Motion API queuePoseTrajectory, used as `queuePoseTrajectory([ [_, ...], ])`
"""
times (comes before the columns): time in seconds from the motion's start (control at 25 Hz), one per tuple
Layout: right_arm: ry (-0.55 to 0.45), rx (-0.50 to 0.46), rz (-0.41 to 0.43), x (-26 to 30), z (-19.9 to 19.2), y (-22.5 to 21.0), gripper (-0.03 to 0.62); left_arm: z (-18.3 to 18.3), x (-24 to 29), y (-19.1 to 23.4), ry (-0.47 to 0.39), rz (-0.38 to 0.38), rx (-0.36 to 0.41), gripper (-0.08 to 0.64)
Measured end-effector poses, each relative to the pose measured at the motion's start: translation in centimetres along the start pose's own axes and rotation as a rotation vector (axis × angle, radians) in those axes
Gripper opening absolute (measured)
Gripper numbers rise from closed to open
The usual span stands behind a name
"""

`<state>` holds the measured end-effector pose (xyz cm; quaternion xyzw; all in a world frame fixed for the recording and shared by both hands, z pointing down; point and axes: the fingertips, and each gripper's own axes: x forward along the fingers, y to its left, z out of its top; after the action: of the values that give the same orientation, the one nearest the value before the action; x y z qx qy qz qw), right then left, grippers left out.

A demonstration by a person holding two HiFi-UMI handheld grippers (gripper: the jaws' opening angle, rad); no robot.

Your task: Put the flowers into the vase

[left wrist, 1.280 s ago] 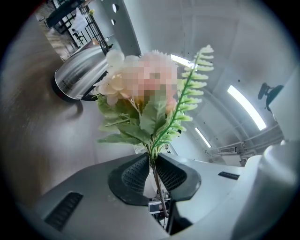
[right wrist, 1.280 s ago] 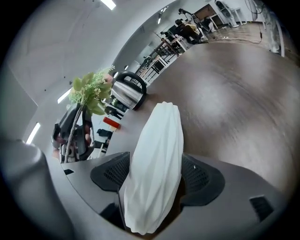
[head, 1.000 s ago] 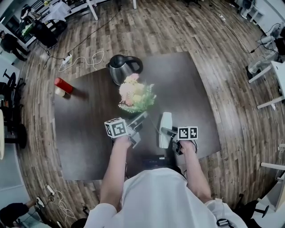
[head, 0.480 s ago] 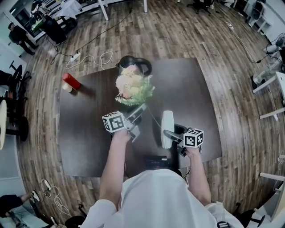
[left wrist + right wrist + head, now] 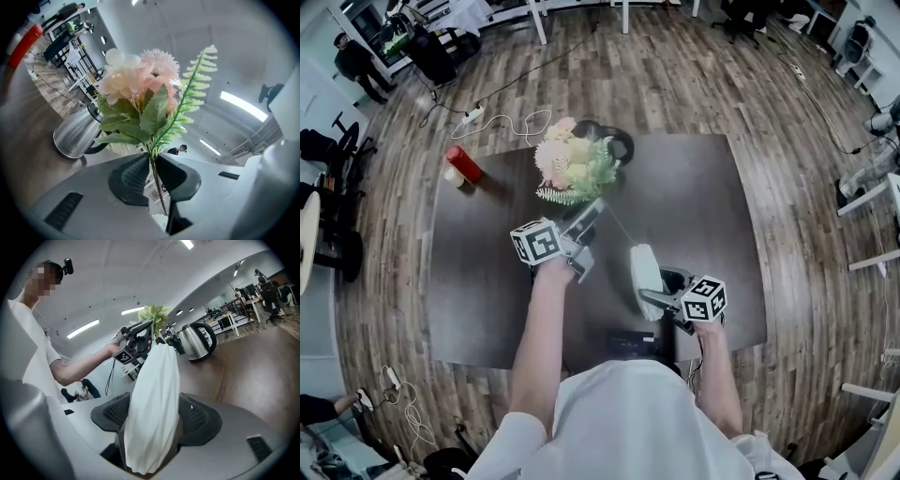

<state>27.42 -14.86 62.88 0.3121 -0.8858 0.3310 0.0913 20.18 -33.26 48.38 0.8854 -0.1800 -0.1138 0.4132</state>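
Flowers point(image 5: 575, 169): pink and cream bunch with green fern fronds, upper centre of the head view, held above the dark table point(image 5: 703, 216) and in front of the steel kettle point(image 5: 617, 142). The thin stem is pinched between the nearly closed jaws of the left gripper point(image 5: 589, 217), and the blooms fan out just beyond its tips. Vase point(image 5: 645, 275): white with twisted ribs, lower right of the bunch and apart from it, clamped across its body by the right gripper point(image 5: 654, 298), its far end pointing toward the left gripper in the right gripper view.
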Motion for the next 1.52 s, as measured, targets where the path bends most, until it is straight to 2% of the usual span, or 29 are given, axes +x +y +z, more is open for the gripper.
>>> queuePoseTrajectory([
  [0.2,-0.002,-0.028,0.026,0.5,0.6,0.9,0.314,-0.5,0.0,0.5,0.033,0.026,0.045,0.051],
  [0.48,-0.003,-0.052,0.049,0.9,1.3,1.3,0.314,-3.3,1.4,-0.3,0.135,0.013,0.103,0.051],
  [0.8,-0.066,-0.039,0.075,1.3,2.5,2.2,0.314,-7.0,1.7,-2.4,0.275,-0.086,0.131,0.052],
  [1.04,-0.104,-0.11,0.05,1.3,4.0,2.2,0.314,-8.3,1.4,-3.7,0.343,-0.144,0.197,0.052],
  [1.16,-0.141,-0.159,0.04,1.1,5.4,2.4,0.314,-8.4,1.2,-4.8,0.345,-0.193,0.233,0.056],
  [1.32,-0.162,-0.248,0.031,1.1,6.5,3.0,0.314,-7.7,0.6,-6.2,0.302,-0.246,0.282,0.075],
  [1.52,-0.211,-0.326,0.046,1.0,7.6,4.2,0.314,-6.7,-0.2,-8.1,0.246,-0.324,0.301,0.112],
])
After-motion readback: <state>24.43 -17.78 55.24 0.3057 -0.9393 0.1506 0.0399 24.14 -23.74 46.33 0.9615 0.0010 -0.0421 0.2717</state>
